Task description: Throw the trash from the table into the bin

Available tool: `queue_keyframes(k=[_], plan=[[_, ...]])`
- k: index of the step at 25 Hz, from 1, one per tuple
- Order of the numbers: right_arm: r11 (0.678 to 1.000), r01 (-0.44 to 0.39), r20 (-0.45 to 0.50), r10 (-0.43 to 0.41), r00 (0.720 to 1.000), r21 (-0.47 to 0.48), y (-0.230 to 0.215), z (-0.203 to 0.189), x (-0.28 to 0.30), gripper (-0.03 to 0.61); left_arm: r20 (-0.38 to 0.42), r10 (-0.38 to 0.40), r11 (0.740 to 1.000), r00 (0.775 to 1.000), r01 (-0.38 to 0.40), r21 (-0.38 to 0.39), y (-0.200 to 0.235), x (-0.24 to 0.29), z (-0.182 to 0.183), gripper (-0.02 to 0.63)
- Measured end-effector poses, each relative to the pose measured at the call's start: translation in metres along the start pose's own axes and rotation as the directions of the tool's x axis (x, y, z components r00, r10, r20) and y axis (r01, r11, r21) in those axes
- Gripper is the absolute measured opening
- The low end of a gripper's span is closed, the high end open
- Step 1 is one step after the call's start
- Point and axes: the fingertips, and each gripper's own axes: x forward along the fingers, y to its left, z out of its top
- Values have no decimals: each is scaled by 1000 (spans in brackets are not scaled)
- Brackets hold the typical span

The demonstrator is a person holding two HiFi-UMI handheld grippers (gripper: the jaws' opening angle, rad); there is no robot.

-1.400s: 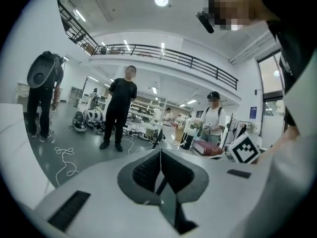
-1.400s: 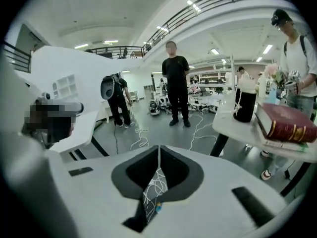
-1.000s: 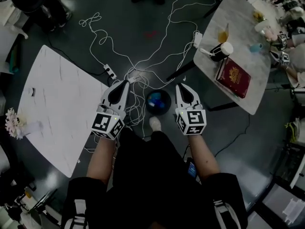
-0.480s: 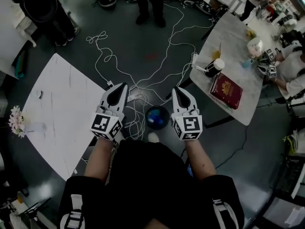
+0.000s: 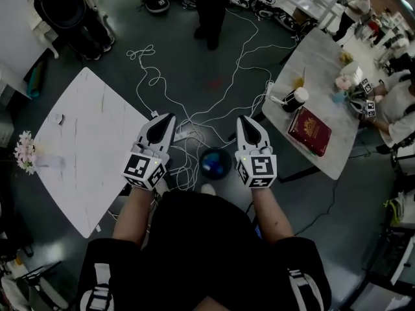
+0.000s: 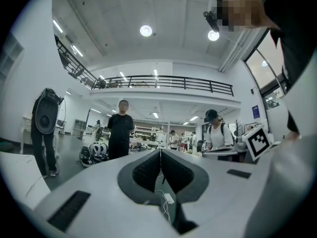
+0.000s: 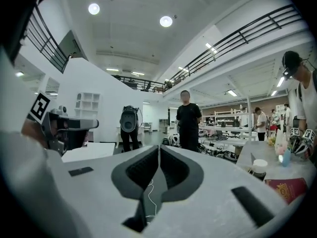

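My left gripper and right gripper are held side by side above the floor, both shut with nothing in them. In the left gripper view the gripper has its jaws meeting at the tip; so does the gripper in the right gripper view. The round dark bin with a blue inside stands on the floor between and just below them. A white-lidded cup, a red book and small yellow and pale items lie on the right table. The left table holds one small scrap.
White cables trail over the dark floor ahead of the bin. A flower bunch sits at the left table's edge. A person stands ahead, and another person sits at the right table with their own grippers.
Both grippers have risen a little and stayed shut. The bin now shows nearer to my body, behind the fingertips, and more of the room ahead has come into view.
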Motion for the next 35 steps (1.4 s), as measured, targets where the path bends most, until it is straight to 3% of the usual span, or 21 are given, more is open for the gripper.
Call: queue_keyframes(k=[6,10,17,23,25,35], plan=[[989,-146,13,147,989,-17,24,4,15,14,31,151,988,988,-152,18,11,-31,8,15],[957,-288,23,288,957,-24,54,7,28,14,38,292,956,956,-293,22,14,-71,4,15],[845,-534,12,535,845,-46,133,3,36,14,45,555,831,831,-556,13,15,-166,-4,15],[726,-682,25,686,727,-87,214,18,24,14,55,725,687,686,-726,0,23,-258,0,15],[695,-712,21,717,697,-100,238,21,25,14,66,755,653,652,-757,5,27,-281,4,15],[599,-787,12,797,604,-149,369,42,38,14,74,810,583,582,-812,9,85,-373,18,15]])
